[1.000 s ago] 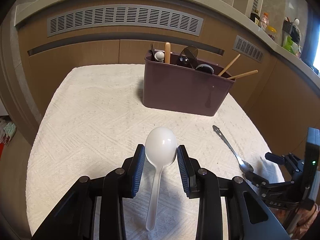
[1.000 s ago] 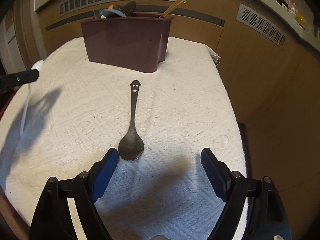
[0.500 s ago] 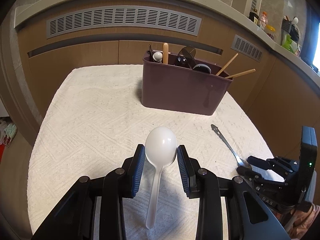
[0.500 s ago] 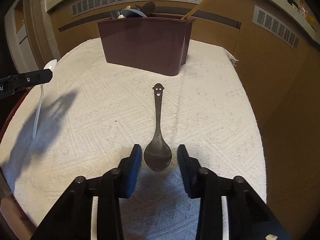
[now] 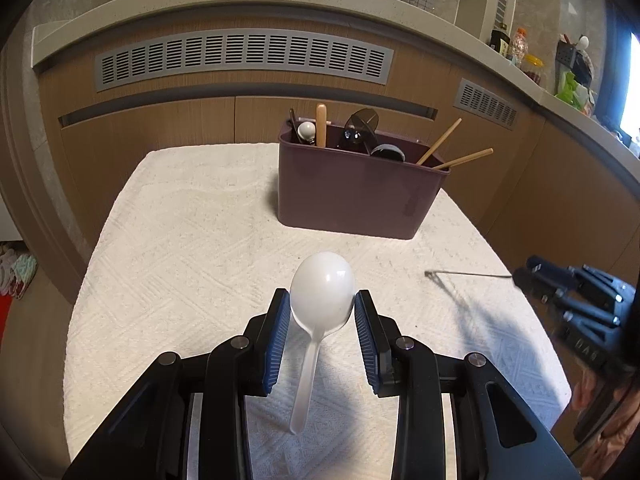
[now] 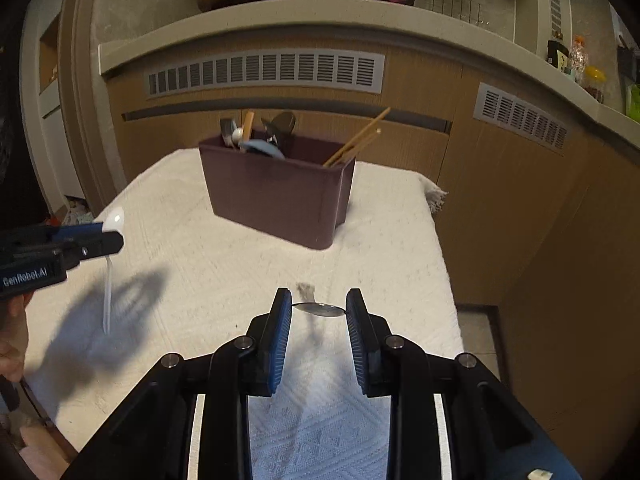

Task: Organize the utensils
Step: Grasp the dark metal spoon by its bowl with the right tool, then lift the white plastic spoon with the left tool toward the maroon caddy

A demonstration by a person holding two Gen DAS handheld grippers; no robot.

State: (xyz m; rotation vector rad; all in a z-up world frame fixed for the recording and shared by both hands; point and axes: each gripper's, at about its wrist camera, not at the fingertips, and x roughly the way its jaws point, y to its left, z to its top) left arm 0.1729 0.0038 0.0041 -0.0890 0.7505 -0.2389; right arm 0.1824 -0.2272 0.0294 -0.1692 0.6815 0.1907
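Since the earlier frames, the right gripper (image 6: 318, 309) had drawn its wide-spread jaws in around the bowl of the metal spoon (image 6: 319, 310) and raised it off the cloth; the jaws were closing the last bit, blue ribbed pads pressing on the bowl's two edges. That spoon, thin and dull grey, was seen edge-on between the pads, its handle running forward and blurred, with its shadow on the cloth below. From the left wrist view its slim handle (image 5: 468, 275) stuck out level from the right gripper (image 5: 532, 276) above the cloth, where before it had lain flat.

By contrast, the left gripper (image 5: 320, 308) had not shifted: it kept pinching the white plastic spoon (image 5: 322, 288) by the sides of its smooth, glossy, egg-shaped bowl, the translucent handle hanging down toward the camera, clear of the table.

Beneath both lay a cream woven tablecloth (image 5: 180, 248) with a raised diamond pattern, covering the table. At its far side stood the maroon plastic utensil caddy (image 5: 352, 196), matte and round-cornered, divided into compartments. A wooden handle (image 5: 321, 125), dark ladles and a small white spoon stood in its left and middle sections; wooden chopsticks (image 5: 438, 142) leaned out of the right one. Wood-grain cabinet fronts with grey slotted vents (image 5: 244, 58) curved behind it.
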